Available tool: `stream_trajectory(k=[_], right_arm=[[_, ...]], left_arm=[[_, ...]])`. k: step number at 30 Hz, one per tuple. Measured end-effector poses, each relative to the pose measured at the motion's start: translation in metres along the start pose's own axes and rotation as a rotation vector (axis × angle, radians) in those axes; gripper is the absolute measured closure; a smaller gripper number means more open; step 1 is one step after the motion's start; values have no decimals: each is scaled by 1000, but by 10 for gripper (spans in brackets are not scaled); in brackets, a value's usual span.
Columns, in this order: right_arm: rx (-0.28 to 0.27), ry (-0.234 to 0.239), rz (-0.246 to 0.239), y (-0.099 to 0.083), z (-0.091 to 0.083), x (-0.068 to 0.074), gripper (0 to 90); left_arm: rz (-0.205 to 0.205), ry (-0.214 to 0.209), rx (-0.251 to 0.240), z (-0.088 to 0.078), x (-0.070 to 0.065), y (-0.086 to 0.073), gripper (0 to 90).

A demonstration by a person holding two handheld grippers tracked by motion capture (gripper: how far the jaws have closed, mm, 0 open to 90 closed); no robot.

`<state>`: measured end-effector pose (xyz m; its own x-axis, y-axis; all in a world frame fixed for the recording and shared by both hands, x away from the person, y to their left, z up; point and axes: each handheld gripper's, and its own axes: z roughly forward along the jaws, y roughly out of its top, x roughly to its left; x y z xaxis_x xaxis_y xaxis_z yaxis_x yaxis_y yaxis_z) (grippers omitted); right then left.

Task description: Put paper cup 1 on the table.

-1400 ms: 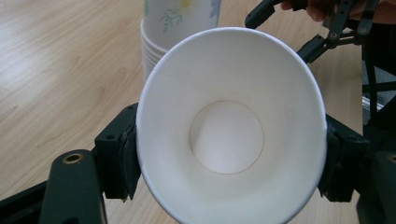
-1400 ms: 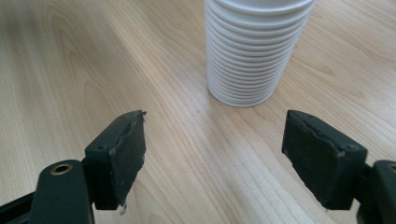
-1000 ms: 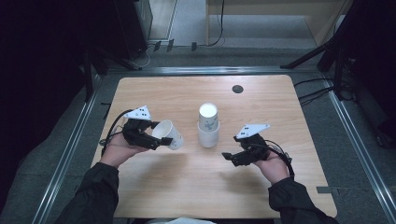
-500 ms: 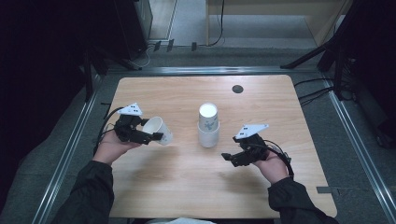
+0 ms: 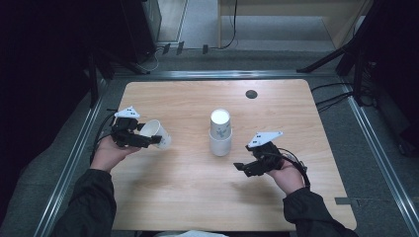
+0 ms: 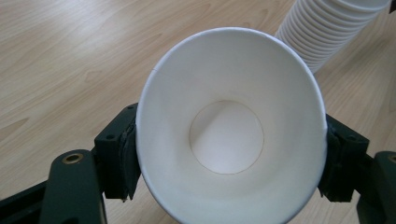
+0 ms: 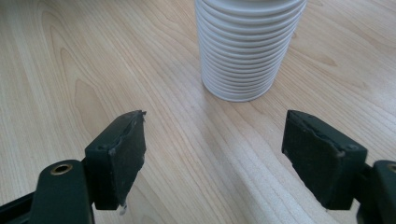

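A stack of white paper cups (image 5: 220, 133) stands upside down in the middle of the wooden table (image 5: 188, 103); its ribbed rims show as the stack (image 7: 245, 46) and the stack (image 6: 327, 32). My left gripper (image 5: 148, 139) at the table's left is shut on a single white paper cup (image 5: 158, 134), tilted on its side. In the left gripper view the cup (image 6: 231, 130) shows its open mouth, with both pads pressed on its walls. My right gripper (image 5: 244, 169) hovers right of the stack, open, with nothing between its fingertips (image 7: 123, 149).
A small dark round hole (image 5: 251, 94) sits near the table's far edge. Metal rails (image 5: 74, 158) border the table on left and right. Cables and stands lie on the floor beyond the far edge. Bare wood stretches in front of the stack.
My left gripper has carried the single cup leftward, away from the stack. The right gripper has stayed where it was.
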<state>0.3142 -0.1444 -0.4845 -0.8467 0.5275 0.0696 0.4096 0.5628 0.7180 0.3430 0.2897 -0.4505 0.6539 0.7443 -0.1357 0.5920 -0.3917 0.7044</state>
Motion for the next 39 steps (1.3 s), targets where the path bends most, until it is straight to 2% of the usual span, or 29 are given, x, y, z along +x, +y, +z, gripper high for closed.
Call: stream_trajectory(k=[8,15,22,28,33,39], right_arm=[[2,4,-7,0,1,1,220],[1,8,-13,1,2,3,220],[7,12,-22,1,4,4,220],[9,12,-20,1,4,4,220],[12,13,-21,2,5,4,220],[17,13,-25,2,6,4,220]], left_arm=[[-34,68,13,-5,17,-7,238],[-93,102,19,-7,31,-13,231],[-95,148,45,-4,36,-15,231],[-113,197,73,2,44,-17,230],[-87,244,80,10,44,-15,226],[-75,257,128,19,45,-15,219]])
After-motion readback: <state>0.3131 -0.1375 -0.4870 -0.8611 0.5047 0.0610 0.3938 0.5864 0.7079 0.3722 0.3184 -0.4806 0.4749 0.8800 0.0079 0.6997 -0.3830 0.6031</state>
